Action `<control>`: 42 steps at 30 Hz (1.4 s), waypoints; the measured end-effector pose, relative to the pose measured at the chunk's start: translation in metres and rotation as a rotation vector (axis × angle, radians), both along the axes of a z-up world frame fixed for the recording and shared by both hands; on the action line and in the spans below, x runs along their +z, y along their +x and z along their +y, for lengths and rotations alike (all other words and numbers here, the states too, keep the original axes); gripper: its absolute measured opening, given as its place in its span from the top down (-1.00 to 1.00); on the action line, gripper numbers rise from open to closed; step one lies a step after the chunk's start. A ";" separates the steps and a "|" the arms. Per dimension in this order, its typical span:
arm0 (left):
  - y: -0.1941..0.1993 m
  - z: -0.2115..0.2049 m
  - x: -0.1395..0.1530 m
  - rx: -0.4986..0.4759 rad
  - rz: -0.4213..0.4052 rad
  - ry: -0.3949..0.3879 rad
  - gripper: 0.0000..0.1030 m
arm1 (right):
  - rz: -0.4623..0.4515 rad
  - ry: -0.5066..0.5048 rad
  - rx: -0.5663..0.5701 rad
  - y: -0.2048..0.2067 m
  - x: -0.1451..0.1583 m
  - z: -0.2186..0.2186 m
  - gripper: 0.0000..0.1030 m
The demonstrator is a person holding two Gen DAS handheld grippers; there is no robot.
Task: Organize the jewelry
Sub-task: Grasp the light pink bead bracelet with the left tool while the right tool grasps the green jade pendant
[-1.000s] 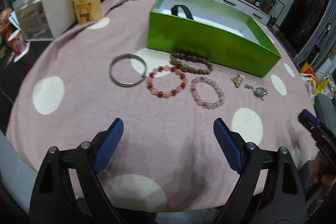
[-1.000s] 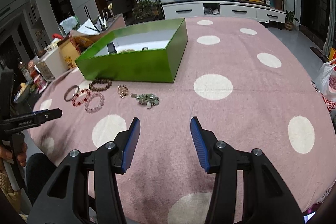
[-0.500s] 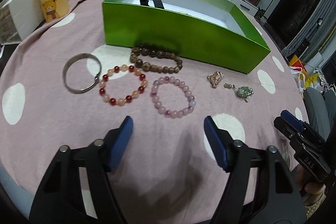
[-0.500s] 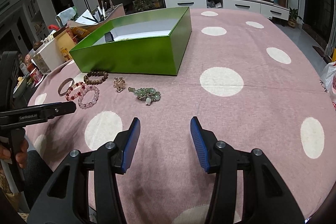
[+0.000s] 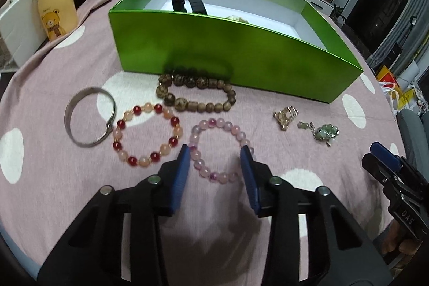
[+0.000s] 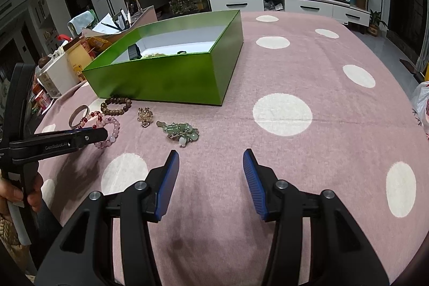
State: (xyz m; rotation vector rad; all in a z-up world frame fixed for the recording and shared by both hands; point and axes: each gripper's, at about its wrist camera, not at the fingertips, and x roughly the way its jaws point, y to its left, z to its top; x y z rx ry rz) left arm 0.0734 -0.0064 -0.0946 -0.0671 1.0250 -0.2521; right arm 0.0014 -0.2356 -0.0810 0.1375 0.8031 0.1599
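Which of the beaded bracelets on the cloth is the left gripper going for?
The pale pink bracelet: it lies between the closing jaws of the left gripper. The red-and-peach bracelet lies just left; the brown wooden bracelet lies by the green box.

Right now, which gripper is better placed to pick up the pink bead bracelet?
Left. The left gripper straddles the pink bead bracelet, its jaws closing around it; the right gripper hovers open over bare cloth, off to the side.
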 end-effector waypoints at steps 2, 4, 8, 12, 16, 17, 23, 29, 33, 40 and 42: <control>0.003 -0.002 0.000 -0.003 -0.007 0.014 0.46 | 0.002 -0.009 0.010 0.005 0.000 0.004 0.03; 0.006 -0.003 -0.001 -0.004 -0.012 0.030 0.76 | 0.001 -0.019 0.023 0.011 0.001 0.009 0.03; 0.008 0.001 -0.001 -0.003 -0.010 0.013 0.85 | 0.003 -0.028 0.045 0.021 0.000 0.017 0.03; 0.008 0.004 0.000 -0.005 -0.003 -0.003 0.86 | 0.017 -0.037 0.072 0.030 -0.002 0.025 0.03; 0.003 0.008 0.011 -0.010 -0.036 -0.011 0.86 | 0.033 -0.060 0.091 0.041 -0.006 0.033 0.03; 0.002 0.008 0.014 -0.010 -0.044 -0.009 0.86 | 0.037 -0.067 0.088 0.044 -0.007 0.034 0.03; 0.000 0.008 0.030 -0.022 -0.084 -0.004 0.86 | 0.066 -0.088 0.094 0.058 -0.017 0.041 0.03; -0.002 0.004 0.040 -0.036 -0.103 -0.002 0.86 | 0.054 -0.155 0.115 0.060 -0.018 0.050 0.36; -0.003 0.003 0.047 -0.037 -0.116 -0.003 0.86 | 0.047 -0.133 0.110 0.057 -0.017 0.047 0.42; -0.008 -0.001 0.060 -0.053 -0.141 -0.023 0.86 | -0.006 -0.061 0.076 0.039 -0.003 0.036 0.45; -0.010 -0.002 0.066 -0.056 -0.154 -0.027 0.86 | -0.032 -0.050 0.069 0.031 0.005 0.034 0.45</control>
